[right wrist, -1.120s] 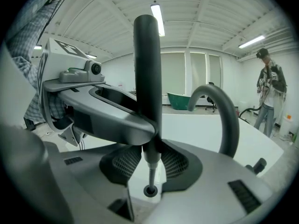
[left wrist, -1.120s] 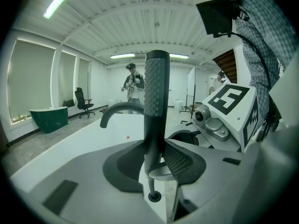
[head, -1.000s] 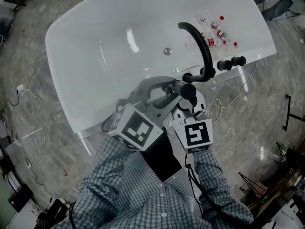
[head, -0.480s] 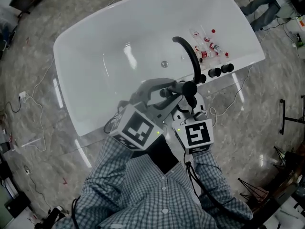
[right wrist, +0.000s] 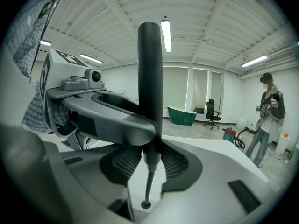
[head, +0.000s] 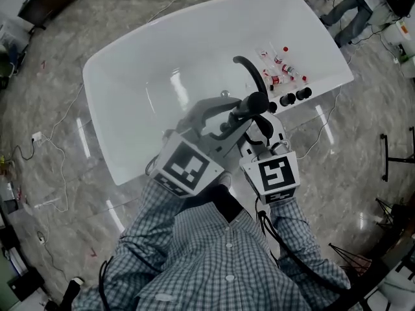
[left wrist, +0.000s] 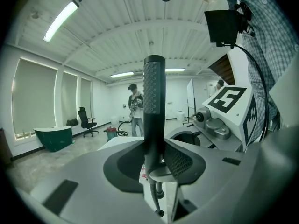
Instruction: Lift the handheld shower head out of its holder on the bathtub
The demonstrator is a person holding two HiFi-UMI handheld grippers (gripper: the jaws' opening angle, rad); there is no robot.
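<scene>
The black handheld shower head [head: 254, 103] is raised above the near rim of the white bathtub [head: 130, 63], close to the black knobs [head: 295, 96]. Both grippers clamp it. My left gripper [head: 227, 123] holds it from the left; in the left gripper view the textured stick [left wrist: 153, 101] stands upright between the shut jaws [left wrist: 154, 161], its thin hose [left wrist: 157, 197] hanging below. From the right, my right gripper [head: 260, 123] holds it too; the right gripper view has the smooth handle [right wrist: 150, 73] pinched in the jaws [right wrist: 150, 154], with the hose [right wrist: 147, 185] beneath.
A curved black spout [head: 249, 70] rises from the tub rim. Small red-capped bottles [head: 279, 67] lie inside the tub at the far right. Cables [head: 45, 141] trail over the marble floor. A person [left wrist: 135, 107] stands far off beside a green tub [left wrist: 52, 138].
Both grippers have lifted the shower head higher, away from the tub rim and closer to the head camera. The tub and spout have shifted up and right in the head view.
</scene>
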